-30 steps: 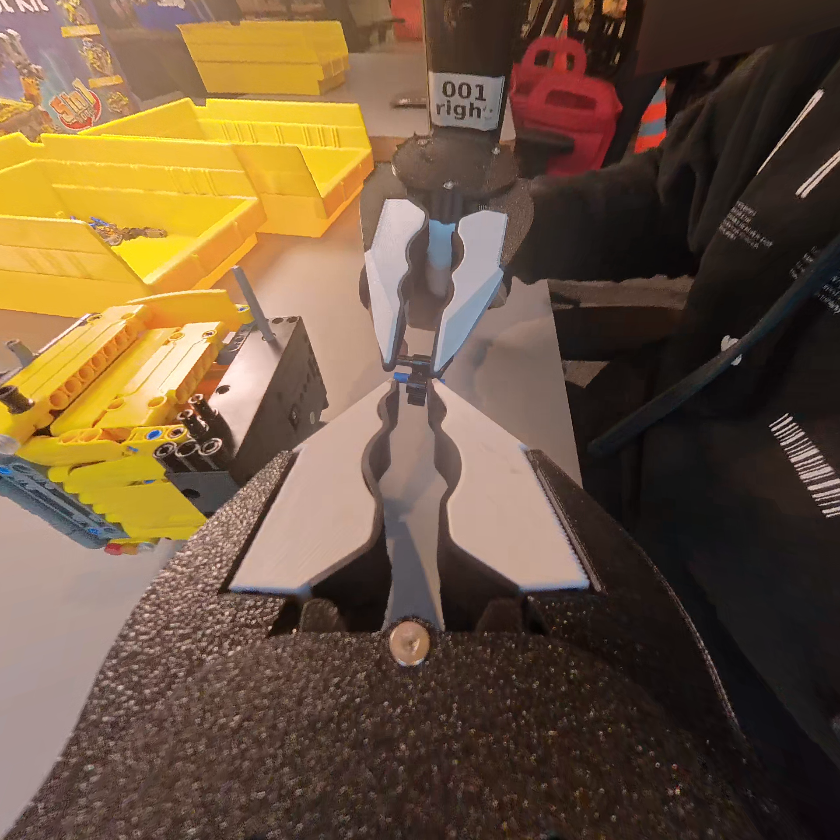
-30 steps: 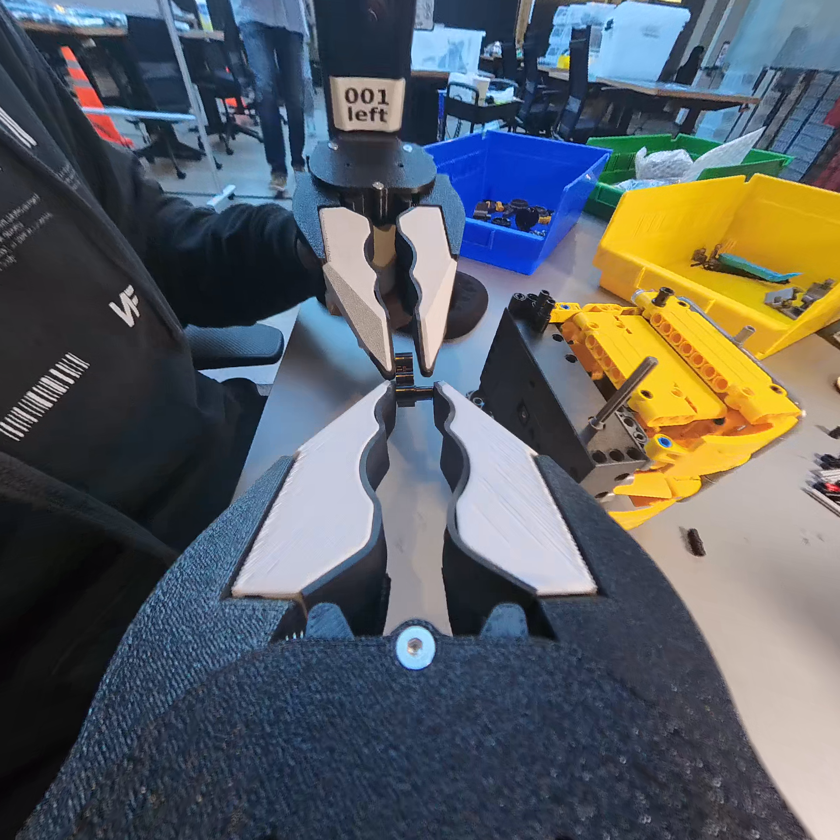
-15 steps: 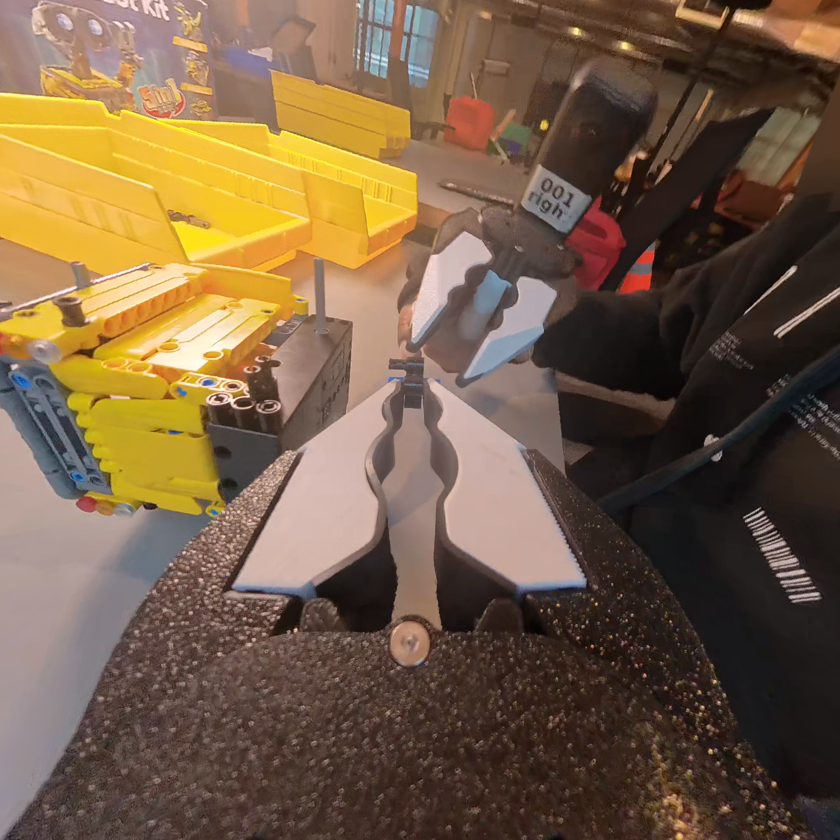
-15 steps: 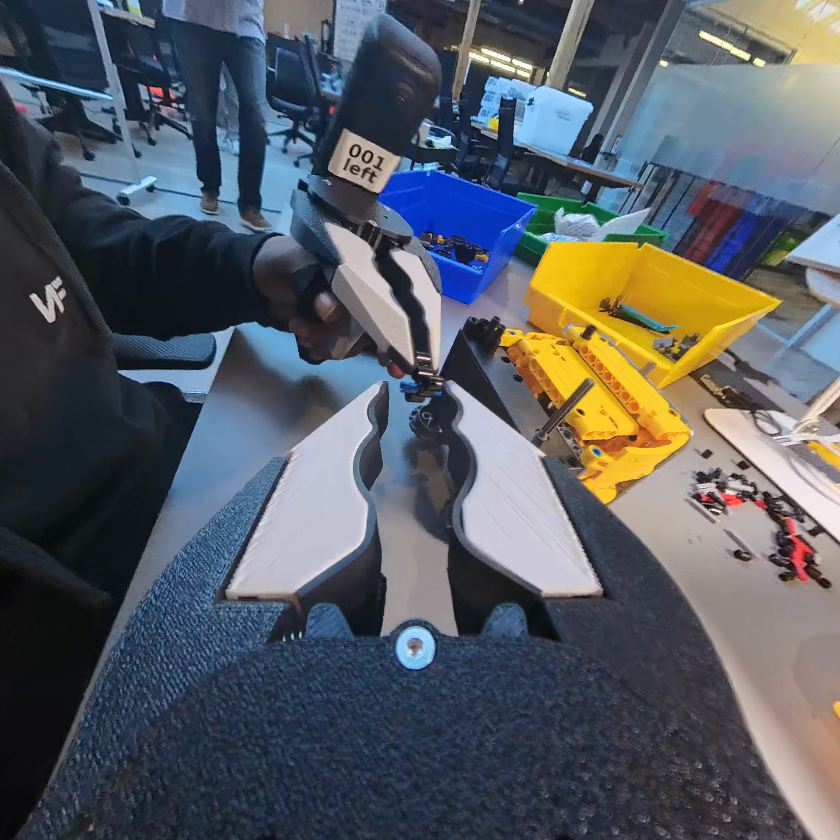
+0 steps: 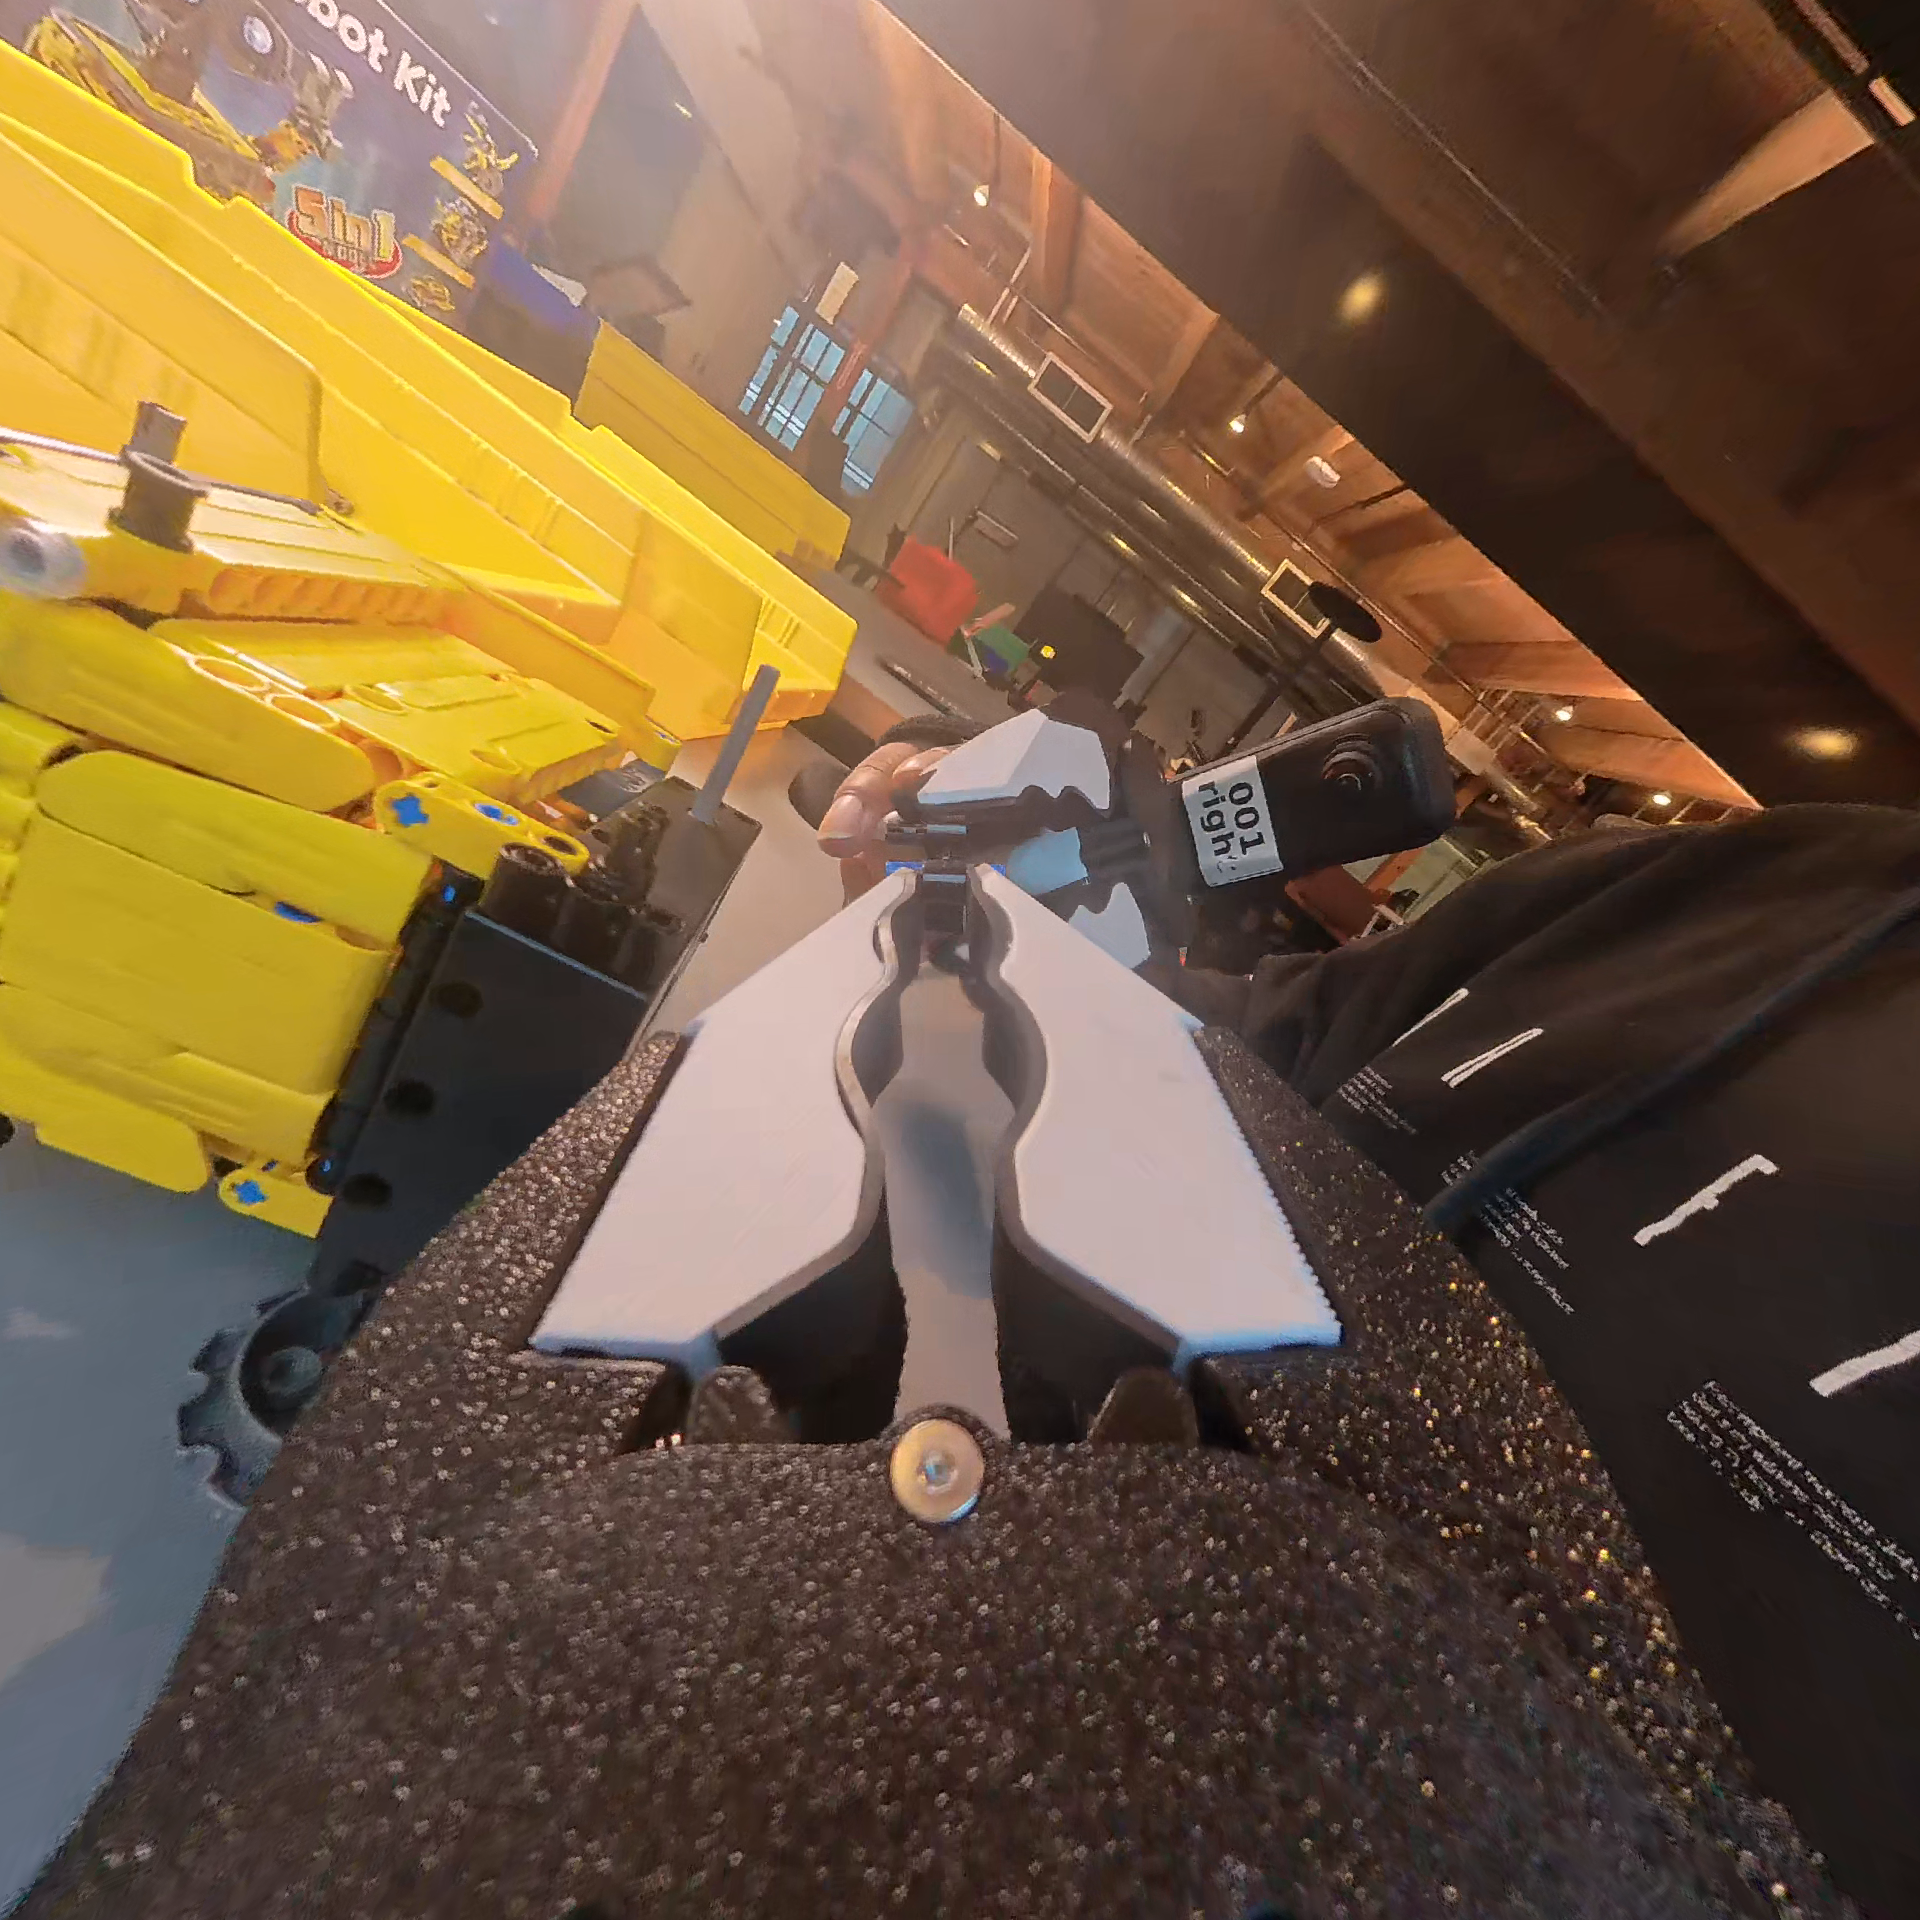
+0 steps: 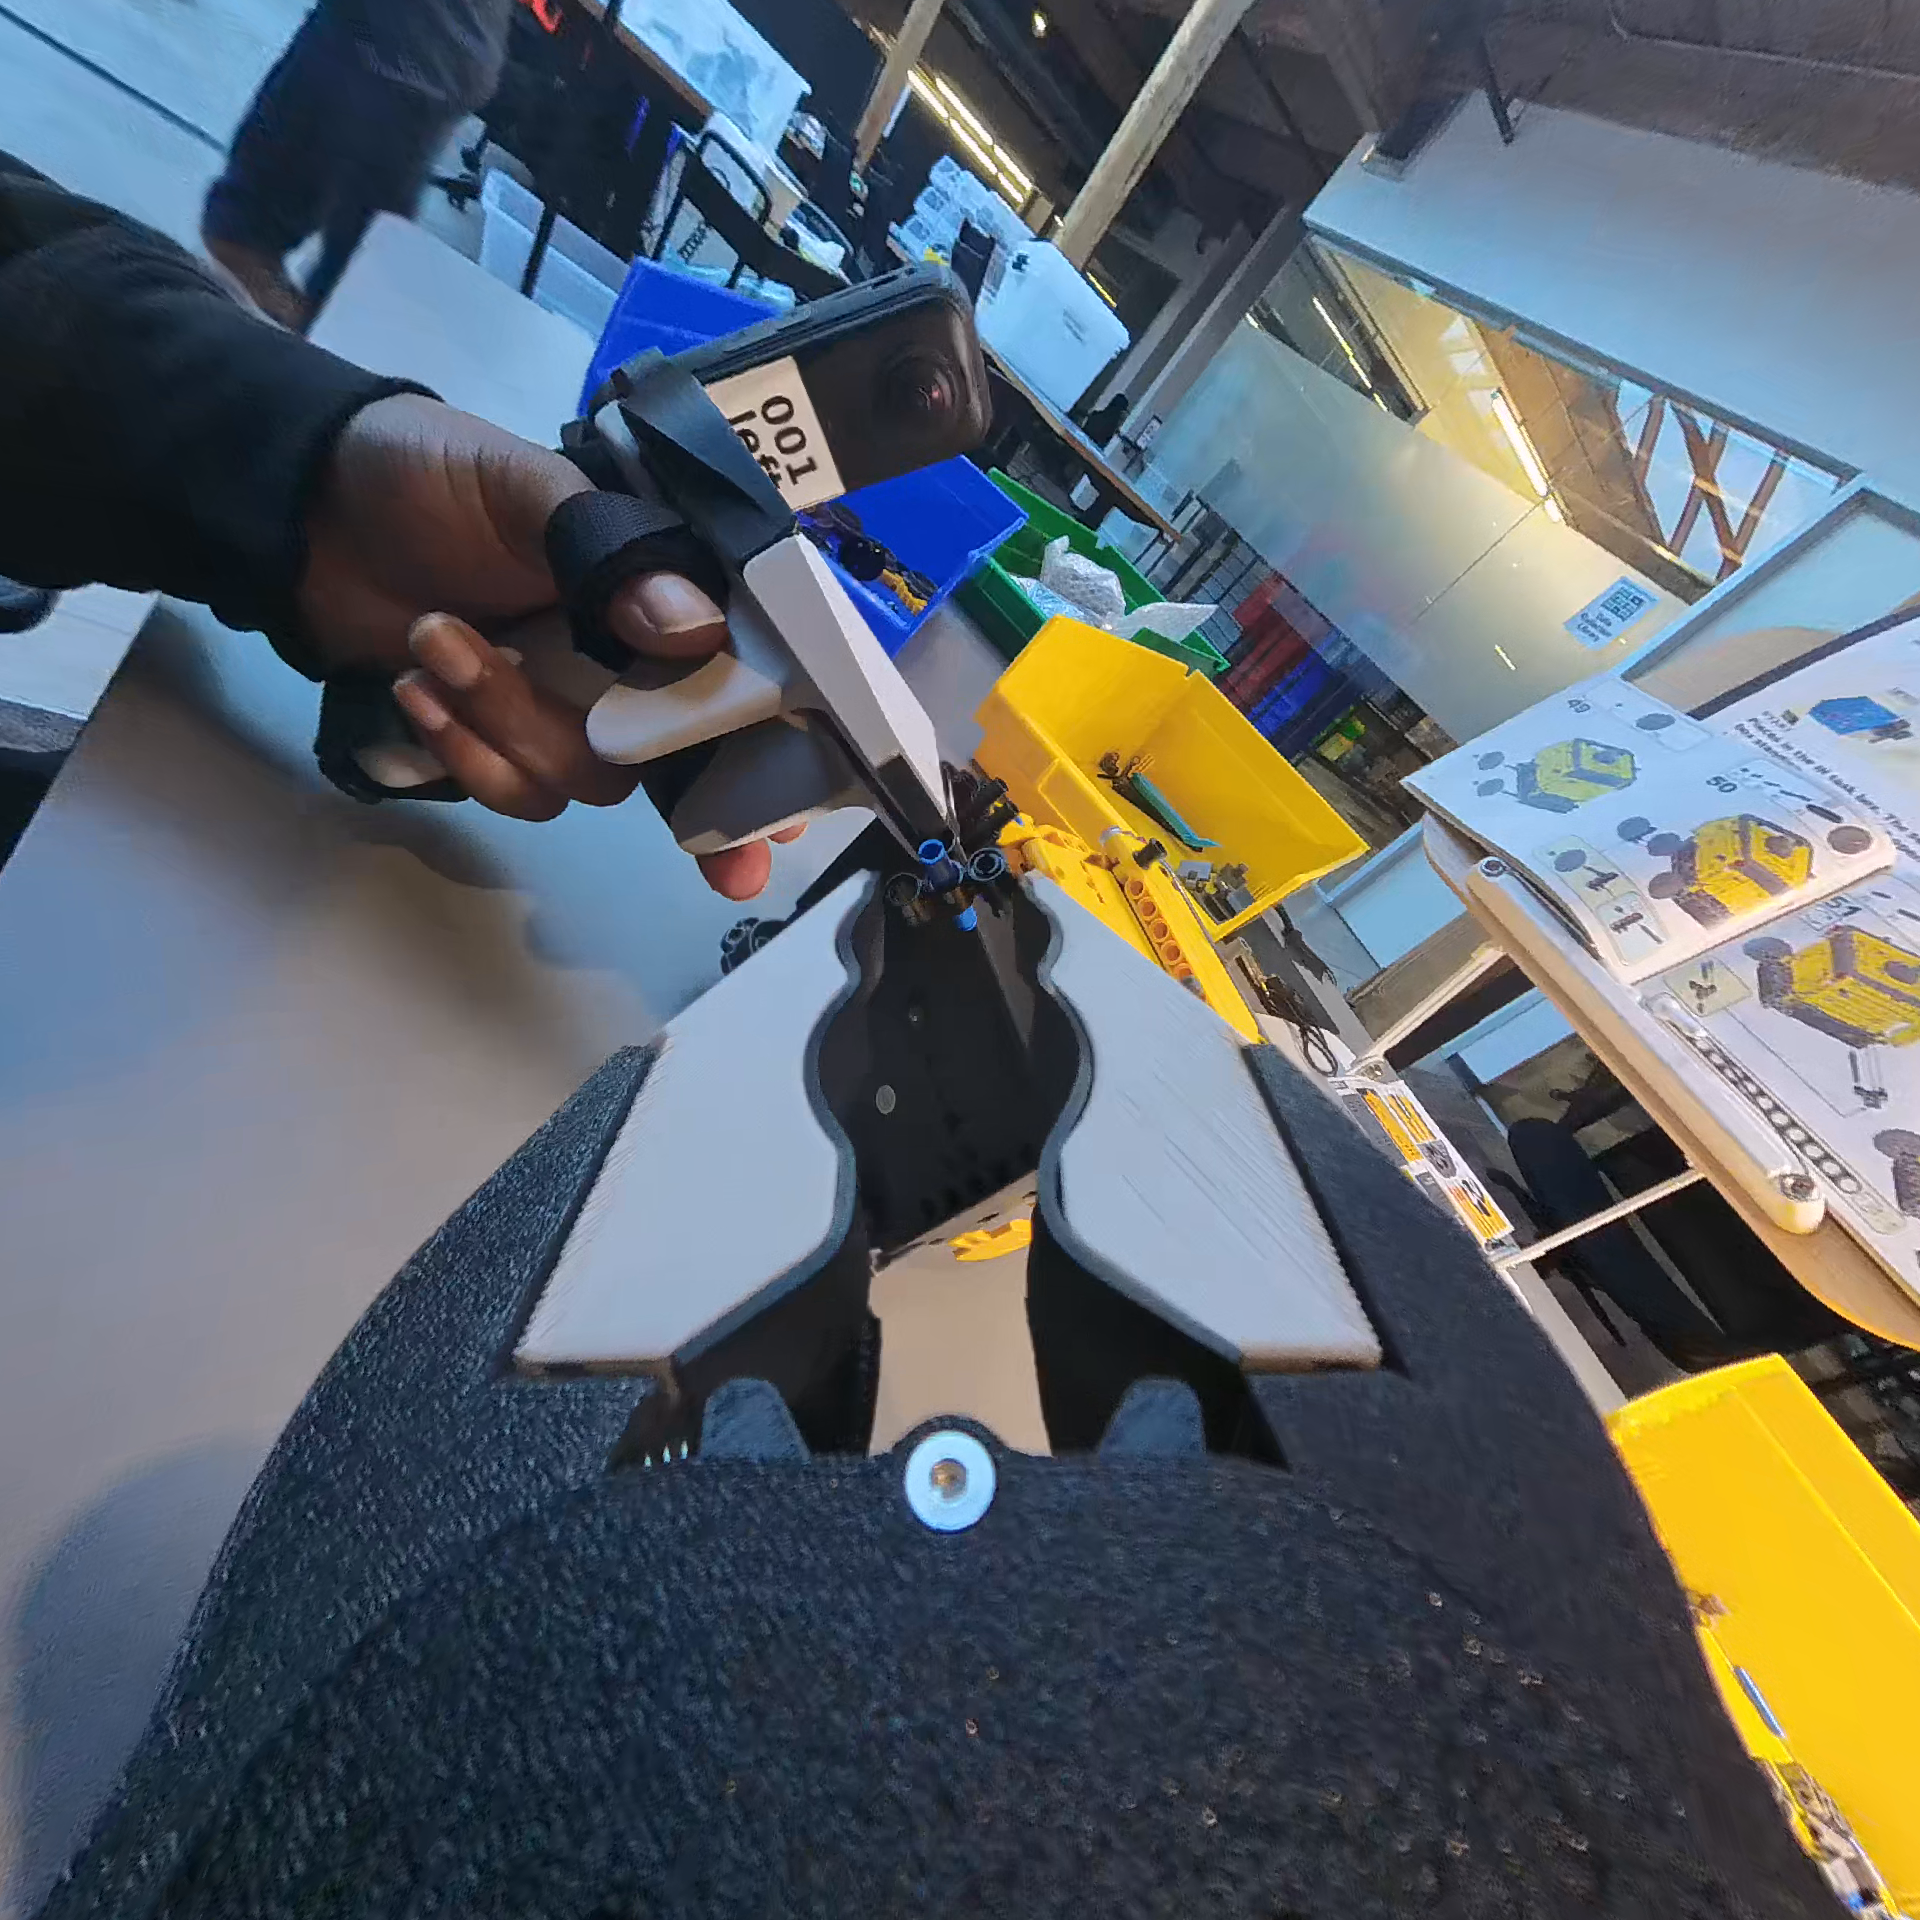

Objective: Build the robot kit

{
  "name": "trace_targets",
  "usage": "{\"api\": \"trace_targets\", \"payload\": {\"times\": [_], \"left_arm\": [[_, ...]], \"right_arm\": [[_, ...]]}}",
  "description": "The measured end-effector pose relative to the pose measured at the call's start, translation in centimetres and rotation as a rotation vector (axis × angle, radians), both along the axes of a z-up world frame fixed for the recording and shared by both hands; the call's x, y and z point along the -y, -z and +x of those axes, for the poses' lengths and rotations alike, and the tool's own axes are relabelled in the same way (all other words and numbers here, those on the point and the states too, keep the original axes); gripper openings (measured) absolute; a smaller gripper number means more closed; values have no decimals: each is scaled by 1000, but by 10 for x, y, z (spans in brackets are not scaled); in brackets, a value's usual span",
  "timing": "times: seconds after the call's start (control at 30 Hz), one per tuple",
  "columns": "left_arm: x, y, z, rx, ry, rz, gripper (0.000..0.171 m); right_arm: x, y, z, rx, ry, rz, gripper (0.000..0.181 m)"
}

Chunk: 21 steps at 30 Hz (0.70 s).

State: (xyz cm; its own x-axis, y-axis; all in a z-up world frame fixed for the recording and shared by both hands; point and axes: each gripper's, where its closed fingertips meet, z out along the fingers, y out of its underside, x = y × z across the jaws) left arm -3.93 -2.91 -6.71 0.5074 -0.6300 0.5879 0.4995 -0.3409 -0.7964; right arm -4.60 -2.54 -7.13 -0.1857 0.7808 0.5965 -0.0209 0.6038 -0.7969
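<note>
My left gripper (image 5: 940,902) is shut on a small black connector piece with blue pins (image 5: 935,883). It holds the piece in the air beside the black end of a yellow and black brick-built model (image 5: 260,883). In the right wrist view the left gripper (image 6: 933,826) comes in from the upper left with the piece (image 6: 951,868) at its tip. My right gripper (image 6: 951,883) is open, with one finger on each side of the piece and a gap on both sides. The model's black block (image 6: 935,1091) lies just beyond. In the left wrist view the right gripper (image 5: 977,831) is turned sideways.
Yellow bins (image 5: 623,499) stand behind the model, next to a printed box (image 5: 343,156). A black gear (image 5: 249,1382) lies on the grey table. A yellow bin (image 6: 1174,748), blue bin (image 6: 914,540), green bin (image 6: 1049,582) and a building-instruction sheet on a board (image 6: 1714,862) lie to the right. My left and right fingertips are right by each other.
My right gripper has let go of the small piece and turned on its side. My left gripper has kept the piece, tilted and moved it close to the model's black end.
</note>
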Motion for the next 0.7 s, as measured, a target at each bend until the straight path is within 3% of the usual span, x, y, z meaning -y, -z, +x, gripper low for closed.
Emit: {"api": "trace_targets", "payload": {"times": [0.2,0.33,0.5,0.7], "left_arm": [[1,5,0,80,13,-47,5],[4,5,5,54,42,-32,5],[11,1,3,-119,29,62,14],[18,9,-1,-511,-25,196,20]], "right_arm": [[1,6,1,59,-41,7,24],[4,5,5,107,-104,-89,24],[6,7,14,191,-188,-229,24],[9,11,15,253,-251,-339,24]]}}
